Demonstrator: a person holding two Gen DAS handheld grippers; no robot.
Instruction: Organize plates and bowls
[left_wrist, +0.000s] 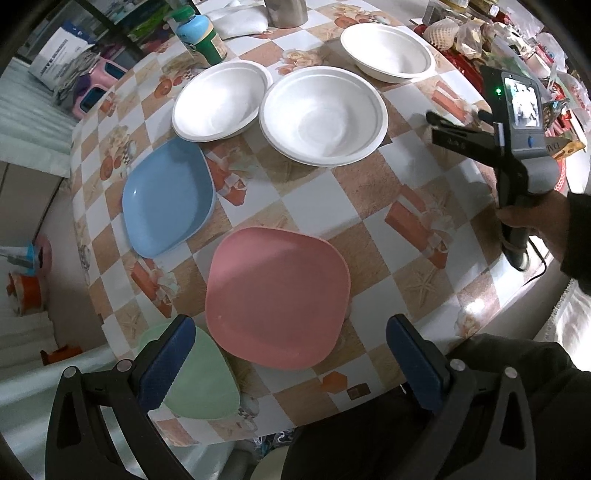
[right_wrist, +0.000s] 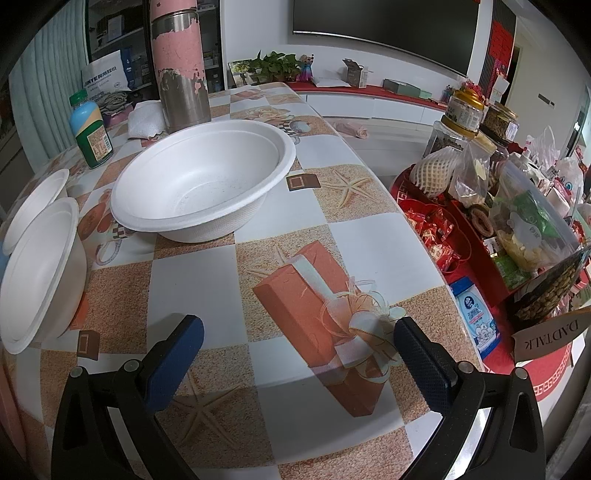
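Observation:
Three white bowls stand across the far half of the table: left bowl (left_wrist: 218, 101), middle bowl (left_wrist: 323, 118), far right bowl (left_wrist: 388, 51). A blue plate (left_wrist: 166, 199) lies at the left, a pink plate (left_wrist: 277, 297) in the middle, a green plate (left_wrist: 201, 380) at the near left edge. My left gripper (left_wrist: 291, 354) hangs open above the pink plate's near edge, pointing down. My right gripper (right_wrist: 297, 354) is open over bare tablecloth, with the far right bowl (right_wrist: 203, 184) ahead of it and the middle bowl (right_wrist: 40, 273) at its left. The right gripper's tool (left_wrist: 509, 147) shows at the right of the left wrist view.
A worn pink and steel flask (right_wrist: 181, 62), a green-capped bottle (right_wrist: 90, 129) and a white cloth (right_wrist: 146, 118) stand at the table's far end. Jars, snack bags and a red tray (right_wrist: 498, 206) crowd the right side. A person's dark-clothed lap (left_wrist: 406, 435) is at the near edge.

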